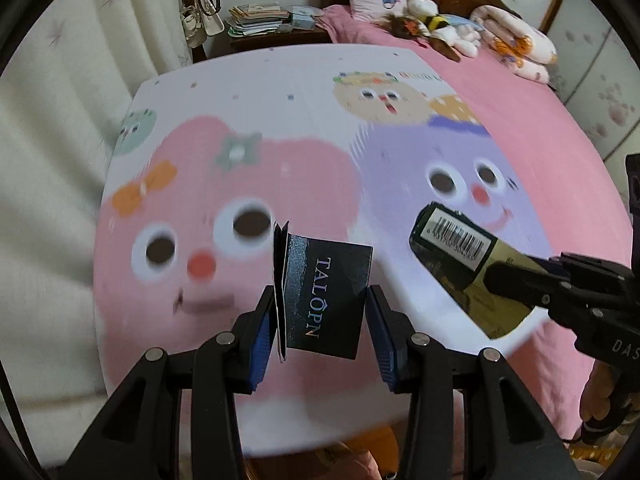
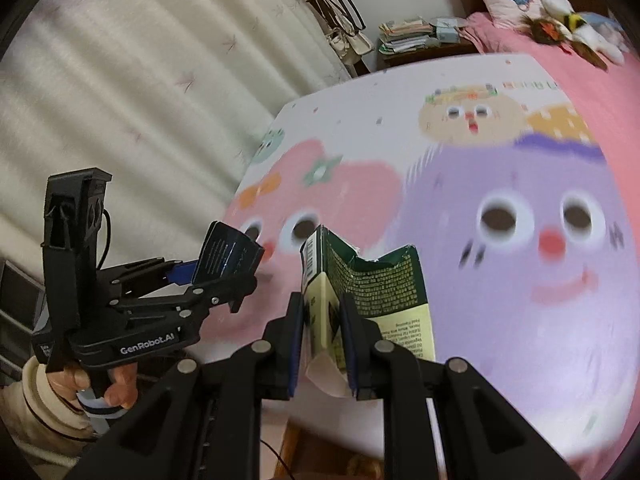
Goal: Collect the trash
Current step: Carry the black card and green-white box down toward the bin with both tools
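Nearest to us, our left gripper (image 1: pixel 322 320) pinches a small black box (image 1: pixel 326 300) printed with pale letters; its blue pads (image 1: pixel 260 344) press the box's two sides, and a loose flap sticks up beside the left pad. Our right gripper (image 2: pixel 322 344) is pressed almost together on a crushed green-and-cream carton (image 2: pixel 360 300), squeezing its flattened lower part so the torn, dented top fans out beyond the fingertips. In the left view that carton's barcode end pokes out just to the right of the black box, so the two loads ride near each other but apart.

Below and beyond both tongs lies a cartoon-printed table (image 1: pixel 280 80), with no other scraps showing on it. Past its far edge we see a pink bed (image 1: pixel 540 128) with plush toys (image 1: pixel 432 24), and a nightstand stacked with books (image 1: pixel 256 18).

No bin is in view, so we judge this a carry to wherever the trash goes. To do it well, we should keep both squeezes steady, keep the two pieces from knocking together, and avoid swinging the carton, whose thin crumpled wall could slip from so narrow a pinch.
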Tool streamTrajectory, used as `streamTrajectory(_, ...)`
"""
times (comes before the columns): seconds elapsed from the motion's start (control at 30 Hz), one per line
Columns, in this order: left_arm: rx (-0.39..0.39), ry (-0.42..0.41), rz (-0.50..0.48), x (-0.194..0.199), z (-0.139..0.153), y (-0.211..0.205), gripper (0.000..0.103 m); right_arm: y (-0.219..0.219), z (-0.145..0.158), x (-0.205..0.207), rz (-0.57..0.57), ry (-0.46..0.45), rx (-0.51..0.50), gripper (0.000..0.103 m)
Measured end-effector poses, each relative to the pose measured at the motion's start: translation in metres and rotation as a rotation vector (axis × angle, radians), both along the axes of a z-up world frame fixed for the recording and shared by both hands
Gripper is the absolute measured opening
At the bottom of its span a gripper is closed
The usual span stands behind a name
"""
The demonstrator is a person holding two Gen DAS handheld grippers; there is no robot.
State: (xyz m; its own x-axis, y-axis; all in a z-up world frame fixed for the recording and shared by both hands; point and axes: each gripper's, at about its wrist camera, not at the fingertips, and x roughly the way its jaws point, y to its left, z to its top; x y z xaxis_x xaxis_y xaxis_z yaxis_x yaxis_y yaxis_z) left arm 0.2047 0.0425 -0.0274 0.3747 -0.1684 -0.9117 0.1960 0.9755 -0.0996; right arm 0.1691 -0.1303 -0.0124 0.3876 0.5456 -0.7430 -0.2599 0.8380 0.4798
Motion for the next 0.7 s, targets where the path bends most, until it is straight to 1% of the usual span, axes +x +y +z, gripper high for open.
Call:
streamTrajectory(0.1, -0.019, 0.003, -0.008, -0.038, -0.007, 0.012, 0.042, 0.012, -0.006, -0.049, -0.02, 0.016, -0.012, 0.017)
streamTrajectory(0.2, -0.043, 0.038, -0.015, -0.08, -0.022, 0.023, 0.042, 0.02, -0.016, -0.092, -0.034, 0.055, -0.013, 0.017)
streamTrajectory(0.27, -0.061, 0.071, -0.02, -0.099, -0.033, 0.026, 0.042, 0.025, -0.025, -0.114, -0.03, 0.086, -0.027, 0.017)
streamTrajectory(0.43, -0.088, 0.139, -0.033, -0.138, -0.062, 0.026, 0.042, 0.029, -0.052, -0.143, -0.034, 0.163, -0.075, 0.017)
streamTrajectory(0.5, -0.102, 0.17, -0.034, -0.149, -0.078, 0.022, 0.042, 0.025, -0.072, -0.148, -0.051, 0.204, -0.094, 0.017)
streamTrajectory(0.6, -0.101, 0.203, -0.027, -0.158, -0.104, 0.017, 0.042, 0.021, -0.104, -0.157, -0.076, 0.262, -0.115, 0.018)
streamTrajectory(0.67, -0.106, 0.235, -0.015, -0.161, -0.126, 0.013, 0.043, 0.016, -0.132, -0.158, -0.1, 0.306, -0.118, 0.018)
streamTrajectory(0.7, -0.114, 0.255, -0.008, -0.162, -0.142, 0.011, 0.043, 0.012, -0.15, -0.158, -0.117, 0.329, -0.118, 0.018)
